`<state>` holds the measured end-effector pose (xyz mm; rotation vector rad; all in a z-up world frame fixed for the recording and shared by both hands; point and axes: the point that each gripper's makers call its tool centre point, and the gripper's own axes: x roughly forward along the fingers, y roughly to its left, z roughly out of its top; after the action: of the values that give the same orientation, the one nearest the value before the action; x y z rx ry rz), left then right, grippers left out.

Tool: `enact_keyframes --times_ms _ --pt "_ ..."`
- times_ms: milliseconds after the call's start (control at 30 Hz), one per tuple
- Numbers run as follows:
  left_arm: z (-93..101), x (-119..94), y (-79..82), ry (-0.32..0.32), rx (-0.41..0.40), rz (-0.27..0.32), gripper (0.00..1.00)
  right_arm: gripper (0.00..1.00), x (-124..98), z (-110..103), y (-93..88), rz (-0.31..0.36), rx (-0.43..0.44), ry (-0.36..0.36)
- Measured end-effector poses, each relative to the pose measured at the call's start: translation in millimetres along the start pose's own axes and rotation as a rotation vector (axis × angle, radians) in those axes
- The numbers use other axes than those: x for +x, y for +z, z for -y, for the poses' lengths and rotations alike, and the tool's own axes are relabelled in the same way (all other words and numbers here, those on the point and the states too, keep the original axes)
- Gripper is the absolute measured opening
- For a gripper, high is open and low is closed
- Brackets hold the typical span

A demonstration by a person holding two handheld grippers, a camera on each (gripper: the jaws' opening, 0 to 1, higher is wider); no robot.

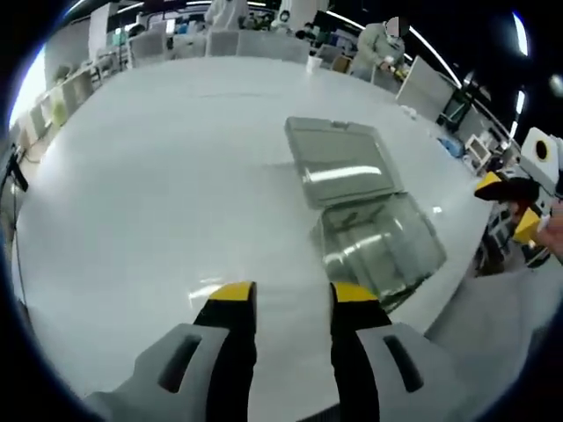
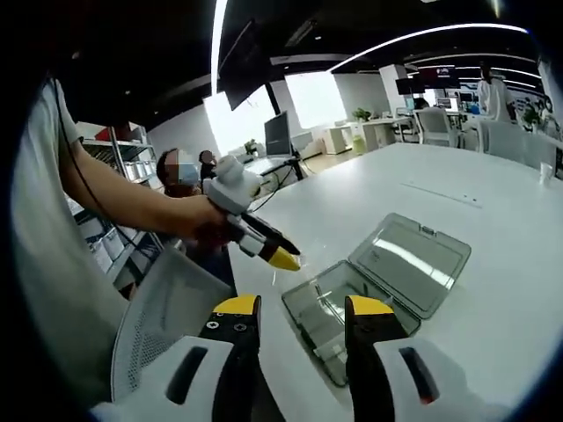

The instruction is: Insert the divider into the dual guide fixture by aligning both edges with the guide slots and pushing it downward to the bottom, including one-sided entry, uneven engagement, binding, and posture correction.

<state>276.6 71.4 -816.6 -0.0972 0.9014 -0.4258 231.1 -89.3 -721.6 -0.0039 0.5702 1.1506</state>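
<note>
A clear plastic box lies open on the white table point(image 1: 158, 202), its lid point(image 1: 339, 163) folded flat behind the tray point(image 1: 383, 242). My left gripper point(image 1: 293, 294) hovers over the table just short of the tray, open and holding nothing. My right gripper point(image 2: 303, 305) is also open with nothing in it, at the table's edge in front of the tray point(image 2: 321, 308) and lid point(image 2: 413, 262). The left gripper point(image 2: 264, 242), in a person's hand, reaches in above the tray's corner. The right gripper point(image 1: 510, 198) shows off the table's right edge. A small pale piece point(image 2: 330, 349) lies in the tray; the guide slots cannot be made out.
A mesh chair back point(image 2: 167, 316) stands at the table's near edge beside my right gripper. Shelves point(image 2: 106, 176) and a monitor point(image 2: 280, 134) stand beyond the left side. Chairs point(image 1: 220, 42) and people point(image 1: 378, 40) line the far end.
</note>
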Motion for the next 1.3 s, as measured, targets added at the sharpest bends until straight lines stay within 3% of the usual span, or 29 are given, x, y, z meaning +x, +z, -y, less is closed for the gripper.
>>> enact_keyframes --times_ms 500,900,1100,1300 --pt "15.9 -18.7 17.9 -0.131 -0.176 0.103 0.29 0.34 7.6 3.7 14.7 0.015 0.009 0.022" --pt "36.1 -33.3 29.5 -0.268 -0.251 0.162 0.29 0.35 13.9 3.2 33.0 0.061 0.082 0.088" --pt "51.0 -40.0 37.0 -0.329 -0.240 0.184 0.29 0.35 16.7 -4.2 45.1 0.098 0.148 0.169" --pt "75.4 -49.3 47.0 -0.436 -0.239 0.206 0.29 0.38 16.5 -11.5 65.1 0.169 0.262 0.276"
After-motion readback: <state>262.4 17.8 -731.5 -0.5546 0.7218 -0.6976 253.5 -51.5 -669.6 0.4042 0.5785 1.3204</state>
